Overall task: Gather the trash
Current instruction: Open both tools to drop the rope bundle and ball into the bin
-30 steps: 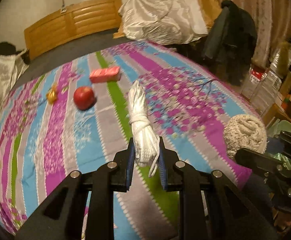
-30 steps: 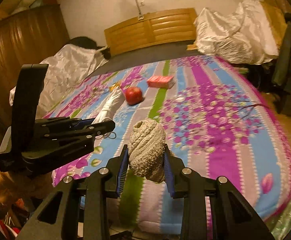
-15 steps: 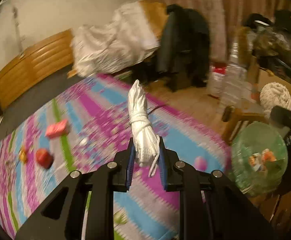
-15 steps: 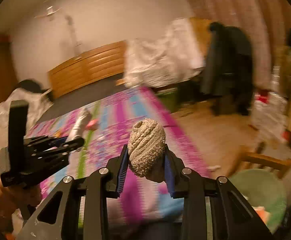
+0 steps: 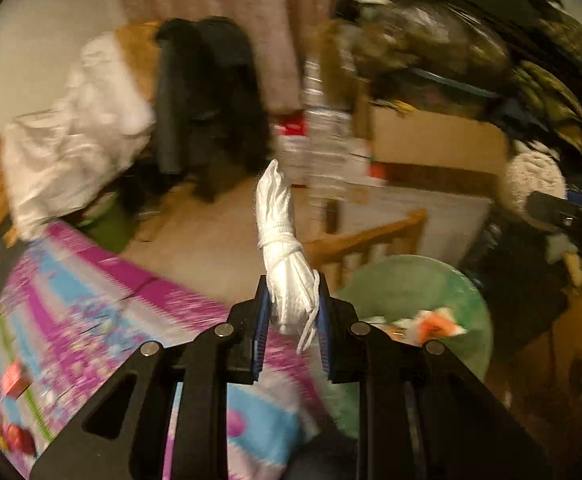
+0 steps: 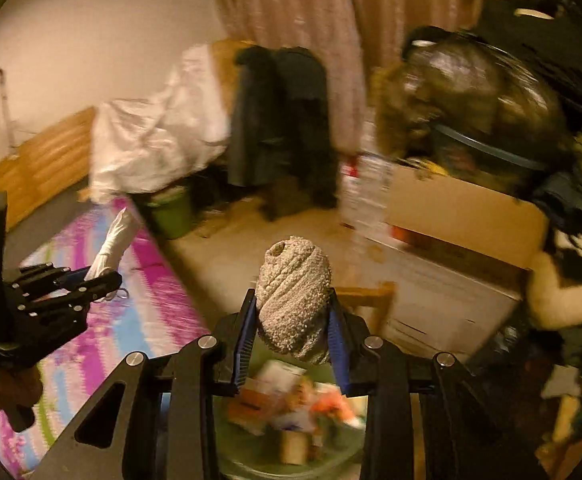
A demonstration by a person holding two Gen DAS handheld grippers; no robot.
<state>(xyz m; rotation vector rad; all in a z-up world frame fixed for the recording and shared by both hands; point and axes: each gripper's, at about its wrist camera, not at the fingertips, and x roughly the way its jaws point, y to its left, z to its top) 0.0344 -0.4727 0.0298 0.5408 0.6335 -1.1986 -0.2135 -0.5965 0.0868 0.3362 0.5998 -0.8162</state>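
Observation:
My left gripper point(image 5: 291, 320) is shut on a white knotted bundle point(image 5: 281, 240) and holds it over the bed's edge, left of a green trash bin point(image 5: 419, 292) with scraps inside. My right gripper point(image 6: 291, 332) is shut on a beige knitted roll point(image 6: 293, 292) and holds it right above the same bin point(image 6: 291, 440). The left gripper with its bundle point(image 6: 113, 244) also shows at the left in the right wrist view. The beige roll point(image 5: 531, 176) shows at the right in the left wrist view.
The striped bedspread point(image 5: 83, 300) lies at lower left with a red apple point(image 5: 19, 440) and a pink box point(image 5: 13, 378) on it. A wooden stool point(image 5: 371, 248), a cardboard box point(image 6: 463, 216), a dark jacket point(image 6: 283, 128) and bagged clutter point(image 6: 479, 100) stand around the bin.
Both grippers have swung right from over the bed towards the bin, still holding their loads. The right gripper has come above the bin.

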